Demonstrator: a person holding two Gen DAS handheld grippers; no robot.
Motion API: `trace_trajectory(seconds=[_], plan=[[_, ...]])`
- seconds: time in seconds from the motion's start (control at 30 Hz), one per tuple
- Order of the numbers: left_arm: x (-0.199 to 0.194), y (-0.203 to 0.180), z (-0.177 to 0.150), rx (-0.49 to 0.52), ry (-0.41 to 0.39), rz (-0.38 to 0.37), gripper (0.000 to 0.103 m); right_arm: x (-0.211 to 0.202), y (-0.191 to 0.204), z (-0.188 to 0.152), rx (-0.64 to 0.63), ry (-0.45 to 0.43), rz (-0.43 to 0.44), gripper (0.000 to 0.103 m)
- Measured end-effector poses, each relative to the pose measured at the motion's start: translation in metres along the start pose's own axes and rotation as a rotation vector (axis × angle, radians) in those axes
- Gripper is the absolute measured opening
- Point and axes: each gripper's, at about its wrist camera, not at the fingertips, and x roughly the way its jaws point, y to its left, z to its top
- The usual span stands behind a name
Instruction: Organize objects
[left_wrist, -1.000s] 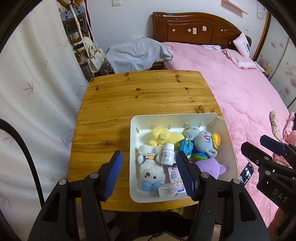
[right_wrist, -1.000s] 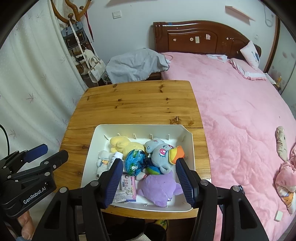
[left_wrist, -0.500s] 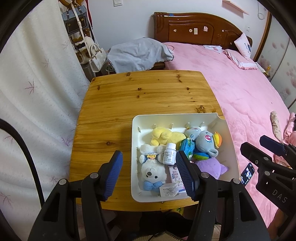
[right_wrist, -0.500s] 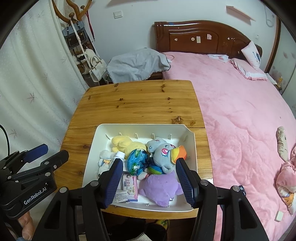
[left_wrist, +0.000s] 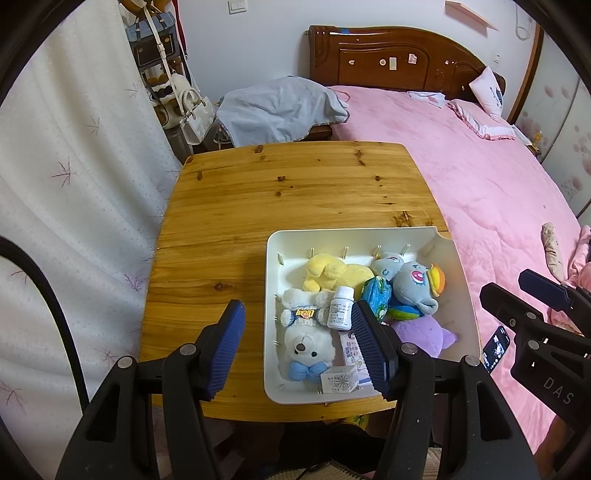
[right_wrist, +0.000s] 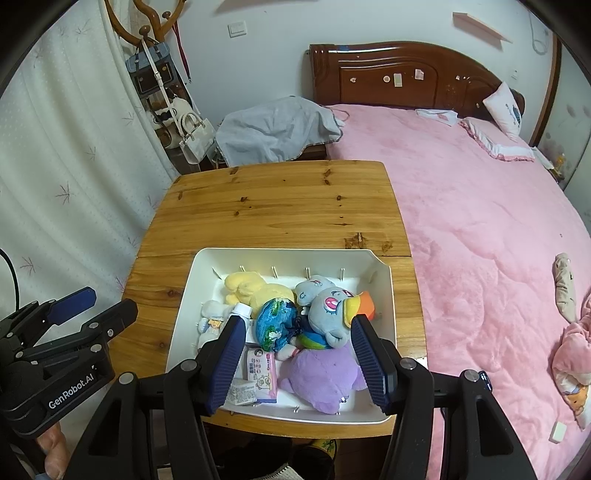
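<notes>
- Seen from the left gripper (left_wrist: 298, 314), the white tray (left_wrist: 271, 280) lies a shade nearer its right-hand finger.
- The white bottle (left_wrist: 340, 308) now looks to meet that finger's edge.
- Ahead of the right gripper (right_wrist: 298, 325), the grey plush's orange beak (right_wrist: 364, 304) has drifted above the right-hand fingertip.

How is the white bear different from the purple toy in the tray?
The white bear is white with a blue bow; the purple toy is plain purple. The white bear shows its face; the purple toy shows none. The bear lies by the tray's left side, the purple toy towards its right. Both are soft toys.
</notes>
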Motion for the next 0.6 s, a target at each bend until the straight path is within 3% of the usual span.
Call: trace_trajectory(seconds=[0.6], plan=[[0.0003,-0.0013,0.0007,0.000,0.002,0.009,0.064,0.0004,0.0013,0.0011,0.001,0.001,0.003,0.060]])
